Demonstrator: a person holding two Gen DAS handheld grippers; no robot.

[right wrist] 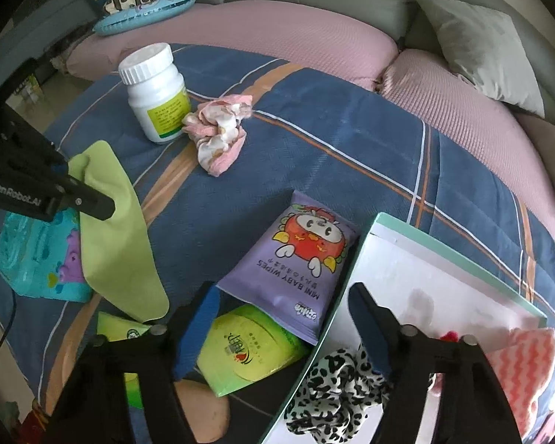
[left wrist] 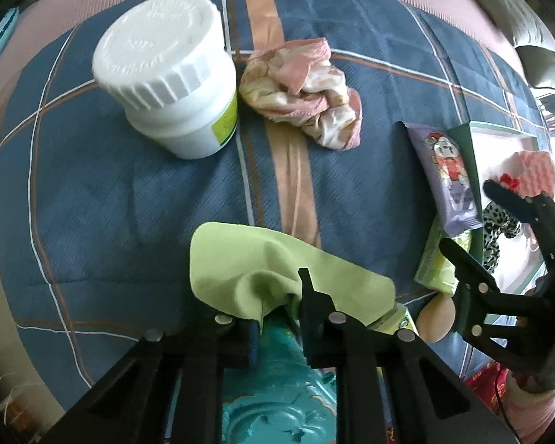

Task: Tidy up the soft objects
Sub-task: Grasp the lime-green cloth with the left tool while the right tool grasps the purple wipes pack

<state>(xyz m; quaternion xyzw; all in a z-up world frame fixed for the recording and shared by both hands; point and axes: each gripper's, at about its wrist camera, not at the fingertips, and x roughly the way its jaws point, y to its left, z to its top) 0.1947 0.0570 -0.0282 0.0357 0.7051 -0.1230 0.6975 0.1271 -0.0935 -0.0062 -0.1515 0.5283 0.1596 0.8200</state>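
Green cloth [left wrist: 277, 270] pinched at its near edge in left gripper [left wrist: 277, 307], jaws narrow on the fabric, rest draped over blue plaid blanket [left wrist: 129, 203] and a teal wipes pack [right wrist: 37, 259]. Left gripper low, coming in from the near edge, fingers pointing forward. Right gripper [right wrist: 281, 318] jaws wide, holding nothing, hovering over rim of white box [right wrist: 444, 259]; leopard-print scrunchie [right wrist: 333, 388] and pink wavy cloth [right wrist: 521, 362] inside box. Purple baby wipes pack [right wrist: 296, 262] just beside box, overlapping green wipes pack [right wrist: 248, 347]. Crumpled pink cloth [left wrist: 303, 88] touching white bottle [left wrist: 174, 81] farther back.
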